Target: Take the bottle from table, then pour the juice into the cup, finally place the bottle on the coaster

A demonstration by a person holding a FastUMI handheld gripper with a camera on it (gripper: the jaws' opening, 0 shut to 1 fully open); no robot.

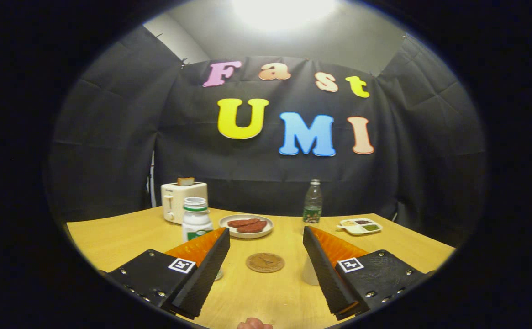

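Gripper (266, 242) held above the near edge of the wooden table (110, 237), fingers spread wide, nothing between them but bare tabletop and the coaster. Looks like the start pose: open jaws pointed down the table so the whole layout is in sight before reaching.

White juice bottle (196, 219), green band under its cap, stands upright on the left half of the table, just beyond the left finger and partly hidden behind it. Not between the fingers; the gripper would need to shift left and forward to straddle it.

Round brown coaster (265, 262) lies flat mid-table, in the gap between the two fingers, a bit ahead, free for the final set-down.

Pale cup (310, 273), mostly hidden behind the right finger, sits right of the coaster; only a sliver visible.

Far side: white toaster (180, 197) with bread in the slot near the far left corner, plate of sausages (246, 225) mid-far, clear green-label water bottle (313, 202) at the far edge, small sauce tray (360, 226) far right. All distractors, well apart from the fingers.
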